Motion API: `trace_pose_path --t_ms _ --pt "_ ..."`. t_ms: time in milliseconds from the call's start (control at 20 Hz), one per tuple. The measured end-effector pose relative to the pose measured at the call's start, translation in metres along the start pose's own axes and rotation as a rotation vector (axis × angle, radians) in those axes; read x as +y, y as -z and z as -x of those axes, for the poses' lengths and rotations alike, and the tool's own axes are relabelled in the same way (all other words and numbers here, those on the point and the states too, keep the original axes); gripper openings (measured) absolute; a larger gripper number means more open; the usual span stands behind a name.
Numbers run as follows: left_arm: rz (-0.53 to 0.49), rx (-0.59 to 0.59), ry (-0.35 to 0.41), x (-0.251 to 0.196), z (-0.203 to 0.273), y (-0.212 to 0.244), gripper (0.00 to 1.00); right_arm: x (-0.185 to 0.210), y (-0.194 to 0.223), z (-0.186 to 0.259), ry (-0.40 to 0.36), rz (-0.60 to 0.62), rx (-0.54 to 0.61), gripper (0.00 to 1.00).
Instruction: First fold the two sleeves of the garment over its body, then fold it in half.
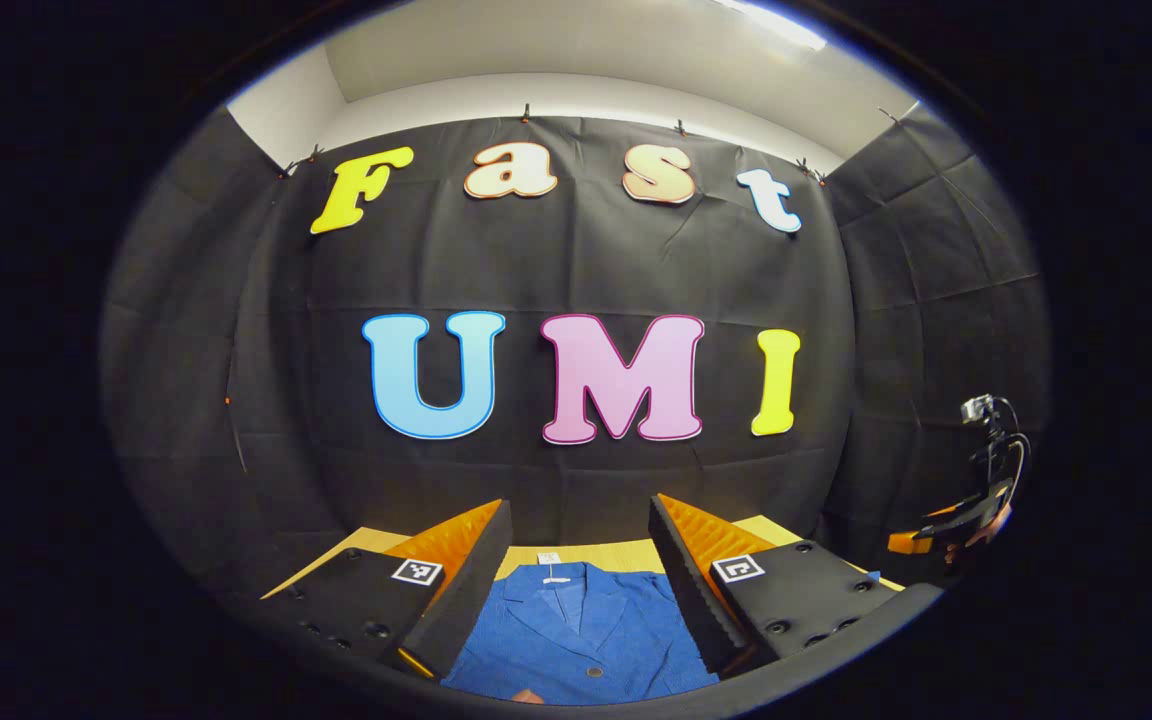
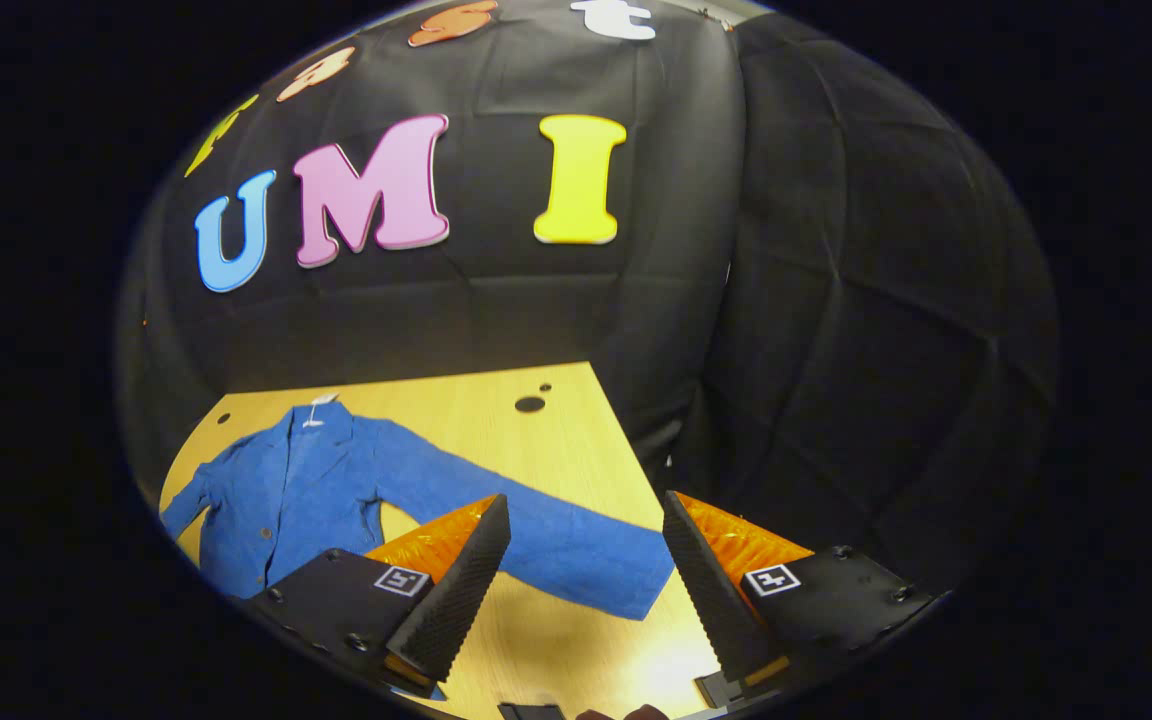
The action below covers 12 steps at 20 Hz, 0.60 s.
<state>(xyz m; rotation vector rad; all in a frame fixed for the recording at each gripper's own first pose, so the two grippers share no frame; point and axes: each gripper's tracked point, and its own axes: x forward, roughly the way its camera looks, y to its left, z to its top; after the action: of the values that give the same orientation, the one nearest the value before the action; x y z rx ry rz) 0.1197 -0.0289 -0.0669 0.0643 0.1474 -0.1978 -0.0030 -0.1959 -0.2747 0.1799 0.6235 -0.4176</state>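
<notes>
The blue button-front cloth jacket (image 2: pixel 281 495) is lying flat on the pale wooden table (image 2: pixel 496 410), collar pointing toward the booth's wall, long axis running away from the person, one sleeve (image 2: pixel 546 535) stretching sideways. The right gripper (image 2: pixel 586 570) and left gripper (image 1: pixel 581 590) are both hovering with jaws apart, holding nothing. Pinching only the cuff's top layer is likely risking a dragged, bunched sleeve.

A light wooden table (image 2: pixel 556 440) carries 1 blue garment (image 2: pixel 316 490) lying flat, sleeve stretched out.
</notes>
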Motion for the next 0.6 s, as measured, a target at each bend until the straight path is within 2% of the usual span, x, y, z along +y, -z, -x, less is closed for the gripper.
trace_pose_path --t_ms 250,400,600 --pt "0.025 0.044 -0.023 -0.01 -0.008 0.011 0.81 -0.025 0.044 -0.048 0.025 -0.064 0.152 0.98" --pt "0.008 0.064 -0.064 -0.003 -0.011 0.017 0.81 -0.042 0.073 -0.068 0.044 -0.091 0.246 0.98" --pt "0.005 0.091 -0.108 0.002 -0.018 0.023 0.81 -0.046 0.1 -0.093 0.049 -0.11 0.354 0.99"
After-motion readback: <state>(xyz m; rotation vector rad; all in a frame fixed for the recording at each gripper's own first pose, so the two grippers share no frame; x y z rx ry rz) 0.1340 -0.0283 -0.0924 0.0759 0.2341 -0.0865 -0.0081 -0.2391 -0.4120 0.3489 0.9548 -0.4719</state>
